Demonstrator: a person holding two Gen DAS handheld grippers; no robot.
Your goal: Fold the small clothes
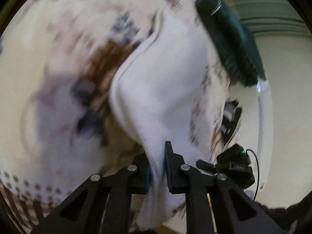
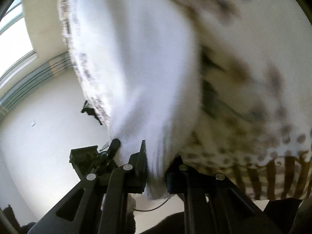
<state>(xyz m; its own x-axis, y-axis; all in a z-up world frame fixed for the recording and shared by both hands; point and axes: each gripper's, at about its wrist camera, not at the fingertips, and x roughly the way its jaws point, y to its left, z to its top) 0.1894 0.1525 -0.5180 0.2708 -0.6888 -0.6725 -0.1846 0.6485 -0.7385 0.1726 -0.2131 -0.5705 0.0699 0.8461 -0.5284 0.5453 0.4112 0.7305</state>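
Observation:
A white knitted garment (image 1: 161, 81) with a brown and blue pattern fills both views, blurred by motion. My left gripper (image 1: 157, 165) is shut on a white ribbed edge of it. My right gripper (image 2: 156, 167) is shut on another white ribbed edge of the same garment (image 2: 140, 74). The garment hangs in the air between the two grippers. The right gripper also shows at the lower right of the left wrist view (image 1: 232, 165), and the left gripper at the lower left of the right wrist view (image 2: 91, 159).
A dark green cloth (image 1: 232, 42) lies behind the garment at the upper right. A pale wall (image 2: 39, 117) and a window (image 2: 13, 39) with grey-green curtains (image 2: 35, 76) show at the left. A patterned cloth with brown stripes (image 2: 273, 175) is at the lower right.

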